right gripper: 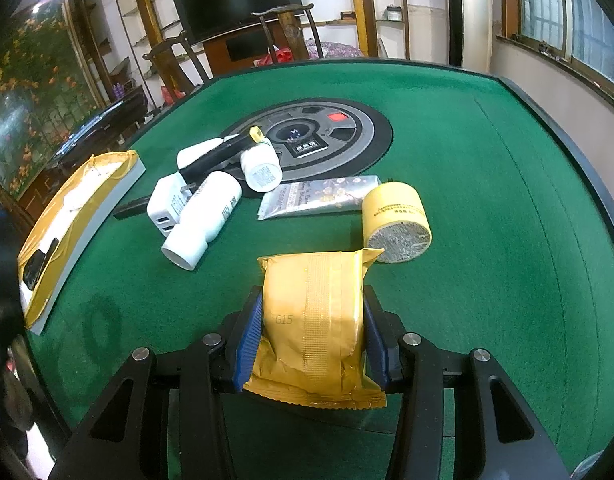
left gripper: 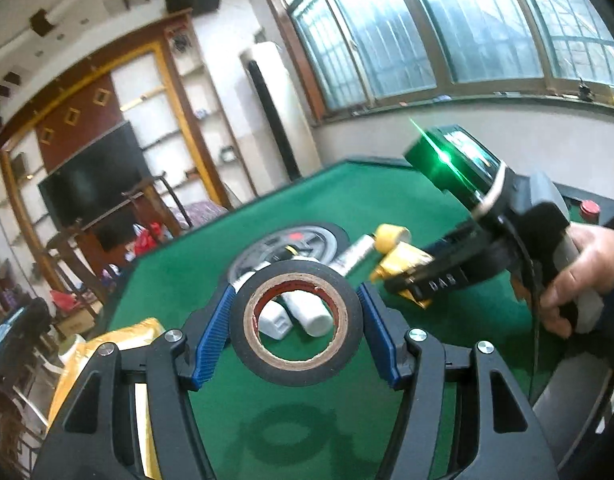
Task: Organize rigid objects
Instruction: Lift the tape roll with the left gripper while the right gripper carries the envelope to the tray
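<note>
Tape comes first: the left gripper [left gripper: 297, 332] holds a black tape roll [left gripper: 297, 322] by its outer rim, blue fingers [left gripper: 213, 344] pressed on either side, the roll lifted clear of the green tabletop [left gripper: 387, 200] with its shadow showing below. The right gripper [right gripper: 313, 336] has its fingers clamped on a yellow foil packet [right gripper: 313, 316], which sits low over the tabletop at about 6 o'clock of the loose pile. That pile lies by the round centre plate [right gripper: 347, 136]: two white bottles [right gripper: 203, 216], a white charger [right gripper: 165, 208], a black pen-like tool [right gripper: 219, 152], a silver tube [right gripper: 319, 196] and a yellow jar [right gripper: 397, 220] on its side at 3 o'clock of the tube. A flat yellow-taped box [right gripper: 79, 216] rests at 9 o'clock of the pile and seems the likely collecting spot. To do this well, I would keep the roll level so it cannot pivot between the pads, carry it clear of the right-hand tool, and set each item down flat before easing the fingers apart, since the foil packet may crumple or slide.
</note>
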### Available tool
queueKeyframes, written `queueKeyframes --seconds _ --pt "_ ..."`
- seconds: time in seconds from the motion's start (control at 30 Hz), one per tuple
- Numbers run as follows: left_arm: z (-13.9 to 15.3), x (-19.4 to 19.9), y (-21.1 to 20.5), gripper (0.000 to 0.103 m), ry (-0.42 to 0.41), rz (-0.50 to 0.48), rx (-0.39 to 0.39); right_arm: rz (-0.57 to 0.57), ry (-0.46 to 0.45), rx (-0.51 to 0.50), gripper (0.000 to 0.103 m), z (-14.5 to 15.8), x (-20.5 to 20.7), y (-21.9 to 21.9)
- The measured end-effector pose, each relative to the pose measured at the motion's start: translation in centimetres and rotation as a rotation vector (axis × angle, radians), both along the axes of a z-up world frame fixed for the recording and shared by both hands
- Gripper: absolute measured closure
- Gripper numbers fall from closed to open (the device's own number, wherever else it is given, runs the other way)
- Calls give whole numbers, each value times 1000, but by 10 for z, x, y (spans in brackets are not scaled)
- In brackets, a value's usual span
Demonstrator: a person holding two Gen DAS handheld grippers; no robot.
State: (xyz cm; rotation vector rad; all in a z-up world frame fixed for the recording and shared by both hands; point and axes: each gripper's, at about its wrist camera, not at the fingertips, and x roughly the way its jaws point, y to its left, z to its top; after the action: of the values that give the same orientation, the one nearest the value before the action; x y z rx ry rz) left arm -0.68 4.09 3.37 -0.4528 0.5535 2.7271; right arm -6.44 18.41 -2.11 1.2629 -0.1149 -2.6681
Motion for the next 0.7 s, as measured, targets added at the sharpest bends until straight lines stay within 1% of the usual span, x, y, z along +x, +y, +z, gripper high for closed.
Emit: queueKeyframes --seconds 0.2,0.3,0.37,0.5,0.7 --pt "3 6 -11 42 73 38 5 18 25 13 62 3 1 -6" --pt "5 10 -18 42 99 50 22 10 38 32 62 5 2 -10" --pt "5 9 -21 42 109 60 27 10 43 42 62 7 3 -15" --pt "6 12 -29 42 131 73 39 25 50 25 62 12 11 -24" --pt "7 14 -44 42 152 103 59 71 85 25 62 28 23 -51"
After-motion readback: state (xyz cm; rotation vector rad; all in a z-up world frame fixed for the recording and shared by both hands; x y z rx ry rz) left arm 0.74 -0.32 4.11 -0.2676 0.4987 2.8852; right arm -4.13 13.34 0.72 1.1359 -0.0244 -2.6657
